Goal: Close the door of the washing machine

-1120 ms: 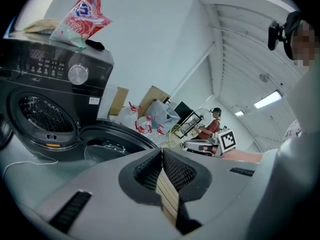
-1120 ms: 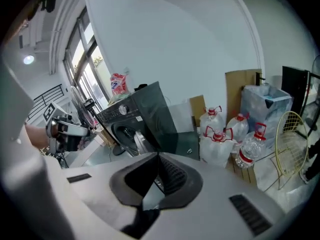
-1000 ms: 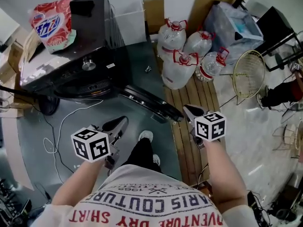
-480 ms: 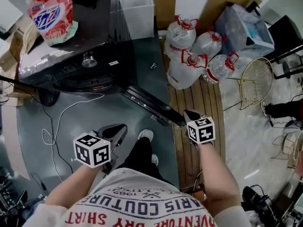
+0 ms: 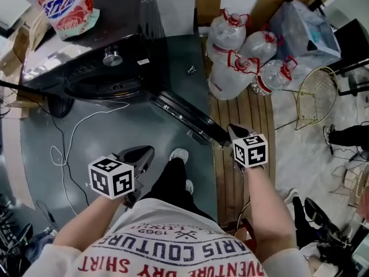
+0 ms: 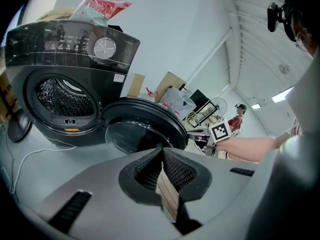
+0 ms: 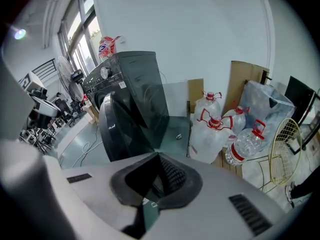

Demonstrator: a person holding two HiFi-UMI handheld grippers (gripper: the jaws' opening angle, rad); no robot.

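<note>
The black washing machine [image 5: 109,68] stands at the upper left of the head view. Its door [image 5: 187,117] is swung wide open and juts out over the grey floor towards the person. The drum opening [image 6: 62,96] is fully exposed.

Both forearms reach forward from the torso. The left one angles inwards and stays low, so the left gripper [image 5: 140,153] hangs above the floor in front of the machine, well apart from the door. In its own view the jaws meet at their tips, with nothing between them.

The right arm stretches farther ahead. The right gripper [image 5: 235,133] sits just beside the free outer edge of the door, above the wooden slats [image 5: 230,172]. Whether it touches that edge cannot be told. Its jaws are likewise pressed together and hold nothing, and the door stands ahead and to their left.

A red and white detergent bag [image 5: 65,4] lies on top of the machine. Several large water jugs [image 5: 230,77] are clustered beyond the door. A white cable [image 5: 66,149] trails across the floor.
</note>
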